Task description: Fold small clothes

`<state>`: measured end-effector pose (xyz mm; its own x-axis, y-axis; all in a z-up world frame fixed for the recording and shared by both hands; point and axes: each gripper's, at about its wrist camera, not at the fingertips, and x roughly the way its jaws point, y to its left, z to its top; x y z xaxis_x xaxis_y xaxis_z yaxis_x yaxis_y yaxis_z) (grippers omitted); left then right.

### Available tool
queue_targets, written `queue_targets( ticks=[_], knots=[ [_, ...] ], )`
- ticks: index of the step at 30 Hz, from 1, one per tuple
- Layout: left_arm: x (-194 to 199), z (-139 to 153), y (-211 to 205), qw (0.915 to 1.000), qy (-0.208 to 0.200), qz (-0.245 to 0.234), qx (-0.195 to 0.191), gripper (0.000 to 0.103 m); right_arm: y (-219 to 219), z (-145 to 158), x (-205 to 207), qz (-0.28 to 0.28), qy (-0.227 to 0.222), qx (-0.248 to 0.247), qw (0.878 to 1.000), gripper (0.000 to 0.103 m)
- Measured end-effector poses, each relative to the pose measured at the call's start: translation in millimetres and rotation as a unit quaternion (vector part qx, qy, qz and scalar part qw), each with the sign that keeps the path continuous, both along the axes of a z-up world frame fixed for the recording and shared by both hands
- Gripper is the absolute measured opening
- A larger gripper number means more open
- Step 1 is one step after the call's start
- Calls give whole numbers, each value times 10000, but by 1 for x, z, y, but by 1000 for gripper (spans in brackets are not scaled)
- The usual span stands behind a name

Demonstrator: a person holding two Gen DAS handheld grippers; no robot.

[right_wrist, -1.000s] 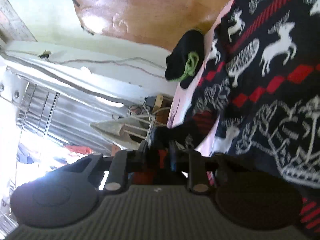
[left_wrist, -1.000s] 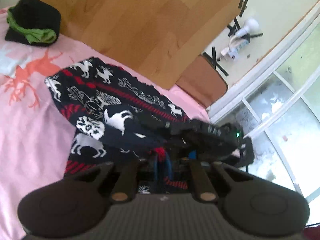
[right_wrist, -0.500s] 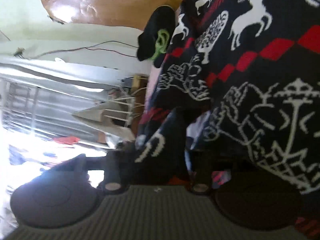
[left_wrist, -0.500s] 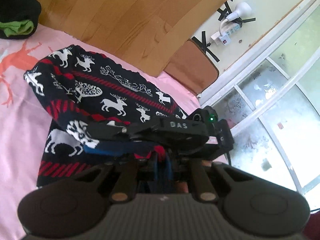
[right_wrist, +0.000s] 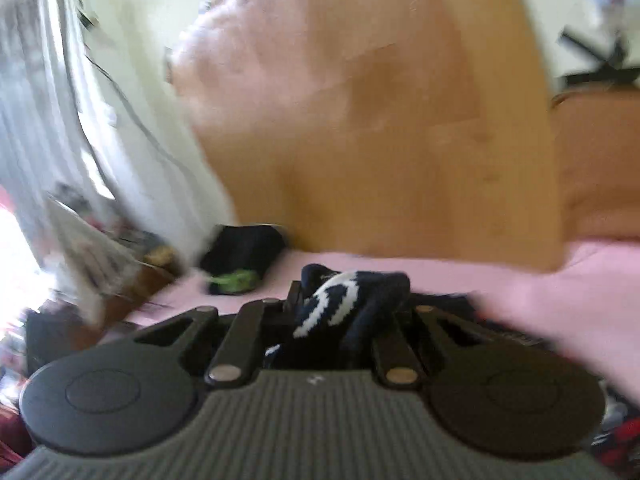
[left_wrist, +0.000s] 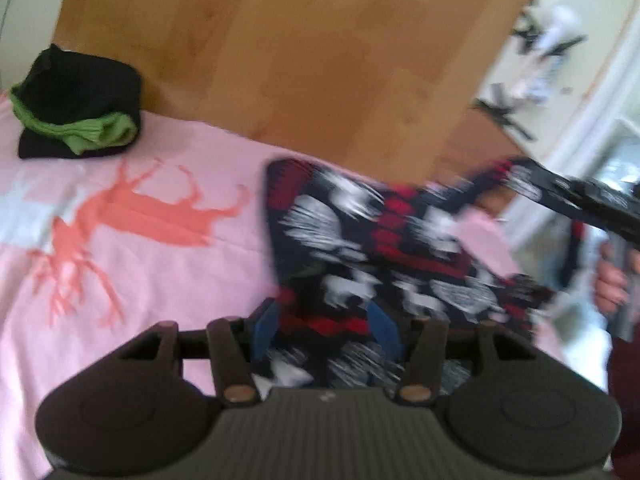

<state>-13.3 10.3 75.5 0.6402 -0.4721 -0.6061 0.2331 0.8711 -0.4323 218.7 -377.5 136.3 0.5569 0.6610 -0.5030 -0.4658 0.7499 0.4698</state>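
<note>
A pink bedsheet (left_wrist: 168, 280) printed with an orange deer (left_wrist: 132, 216) is spread beneath and left of the tongs. A wooden headboard (left_wrist: 304, 52) is seen beyond them. Black-taped cables (left_wrist: 536, 40), blurred, are seen upper right.

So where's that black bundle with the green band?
In the left wrist view, the black bundle with a green band sits far left on the pink bedsheet, by the wooden headboard.
</note>
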Motion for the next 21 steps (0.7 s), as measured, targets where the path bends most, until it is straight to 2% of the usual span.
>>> queue_targets(
  ticks=[2,5,7,10,11,12,13,14,16,18,20,21],
  knots=[
    [26,-6,1,9999,128,58,-41,51,-2,-19,3,-225,17,-492,9985,16],
    [67,-13,-2,9996,270,51,69,52,-7,-68,9,-451,608,-879,9933,16],
    [101,-15,-15,9991,276,9,327,54,-8,-92,9,-505,849,-966,9904,16],
    [146,-22,-43,9963,207,-104,829,57,-4,-103,11,-565,976,-906,9895,15],
    [159,-28,-50,9951,236,-115,951,50,-7,-104,10,-555,955,-898,9898,15],
    [170,-33,-58,9940,312,-129,1037,23,-4,-99,10,-539,902,-907,9903,15],
    [180,-41,-63,9929,422,-165,1101,10,-2,-95,11,-517,813,-896,9913,15],
    [184,-44,-66,9923,442,-140,1151,12,0,-85,12,-472,666,-831,9932,15],
    [180,-41,-58,9950,214,3,976,11,0,-64,18,-354,334,-603,9970,15],
    [173,-37,-33,9977,-55,333,590,11,0,-45,14,-136,-95,-272,9995,16],
    [173,-43,-9,9980,3,620,128,10,1,-40,10,26,-394,-291,9988,27],
    [173,-51,1,9969,120,781,-2,9,1,-44,9,2,-450,-545,9975,44]
  ],
)
